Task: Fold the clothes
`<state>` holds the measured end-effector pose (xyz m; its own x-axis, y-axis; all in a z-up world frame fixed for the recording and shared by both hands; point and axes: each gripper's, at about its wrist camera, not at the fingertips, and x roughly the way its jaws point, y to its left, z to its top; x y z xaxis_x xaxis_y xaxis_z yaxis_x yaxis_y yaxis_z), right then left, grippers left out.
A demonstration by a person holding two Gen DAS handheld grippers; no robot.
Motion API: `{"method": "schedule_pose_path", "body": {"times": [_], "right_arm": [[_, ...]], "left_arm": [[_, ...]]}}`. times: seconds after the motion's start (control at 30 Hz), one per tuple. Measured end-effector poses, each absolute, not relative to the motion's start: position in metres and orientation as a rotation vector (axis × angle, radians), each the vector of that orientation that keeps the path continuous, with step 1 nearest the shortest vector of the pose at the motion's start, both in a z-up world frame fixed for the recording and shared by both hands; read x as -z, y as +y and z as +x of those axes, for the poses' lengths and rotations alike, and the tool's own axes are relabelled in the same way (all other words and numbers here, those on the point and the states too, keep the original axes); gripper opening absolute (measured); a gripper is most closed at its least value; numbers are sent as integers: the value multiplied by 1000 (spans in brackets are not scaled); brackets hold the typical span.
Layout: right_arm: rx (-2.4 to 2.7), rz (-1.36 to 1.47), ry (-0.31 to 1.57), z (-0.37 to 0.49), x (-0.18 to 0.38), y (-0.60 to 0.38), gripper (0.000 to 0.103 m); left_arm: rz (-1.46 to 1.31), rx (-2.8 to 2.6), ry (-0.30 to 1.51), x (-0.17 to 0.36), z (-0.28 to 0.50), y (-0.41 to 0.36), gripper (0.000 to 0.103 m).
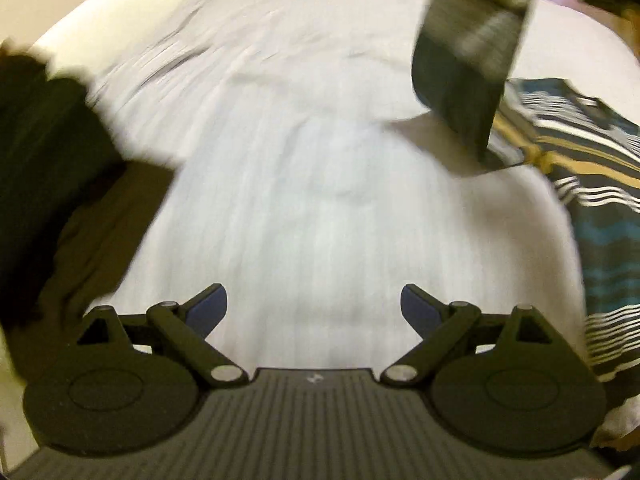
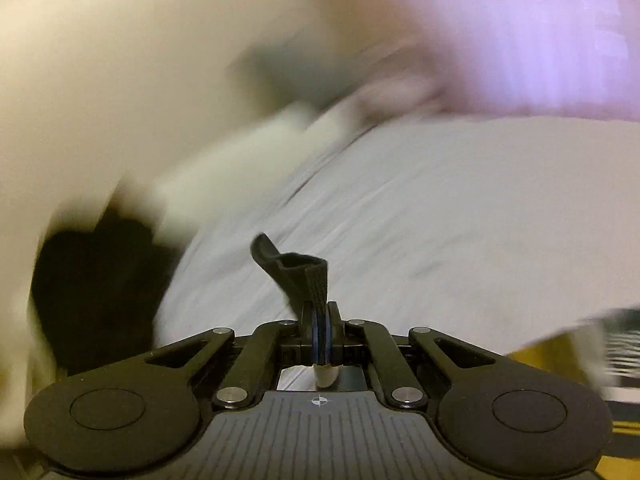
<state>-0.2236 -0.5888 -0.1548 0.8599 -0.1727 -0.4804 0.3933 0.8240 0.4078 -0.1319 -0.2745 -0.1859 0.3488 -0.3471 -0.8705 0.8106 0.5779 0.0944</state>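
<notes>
R gripper (image 2: 322,334) pinching dark garment (image 2: 304,276).

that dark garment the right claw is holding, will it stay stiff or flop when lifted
Probably floppy: the dark ribbed fabric garment curls over above the shut right claw. In the left wrist view it hangs down limp above the white striped bedsheet, so it likely drapes and swings.

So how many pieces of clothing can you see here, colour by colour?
Black or dark grey: 2, a heap and a hanging piece
Olive-brown: 1, a crumpled garment
Blue, white and gold: 1, a striped garment
Total: 4
</notes>
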Motion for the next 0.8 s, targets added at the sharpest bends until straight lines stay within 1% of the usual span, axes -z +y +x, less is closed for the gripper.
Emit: {"method": "schedule_pose_path", "body": {"times": [0.23, 0.33, 0.4, 0.47, 0.53, 0.67, 0.8], "right_arm": [[885, 750, 320, -446, 191, -773, 2], [1013, 895, 414, -509, 253, -817, 2], [1050, 981, 444, -540, 281, -833, 2], [1038, 1032, 424, -556, 290, -840, 2], [1012, 1034, 397, -562, 286, -843, 2], [1052, 890, 277, -573, 242, -832, 2], [1091, 984, 343, -586, 277, -846, 2]], "left_arm": [[617, 995, 903, 179, -201, -381, 92], [648, 1054, 912, 181, -235, -407, 92], [683, 1086, 917, 184, -256, -423, 92], [720, 1110, 922, 187, -273, -435, 92], [747, 1125, 921, 188, -285, -445, 92], [769, 1138, 900, 181, -293, -467, 92], [787, 1145, 891, 179, -301, -482, 92]]}}
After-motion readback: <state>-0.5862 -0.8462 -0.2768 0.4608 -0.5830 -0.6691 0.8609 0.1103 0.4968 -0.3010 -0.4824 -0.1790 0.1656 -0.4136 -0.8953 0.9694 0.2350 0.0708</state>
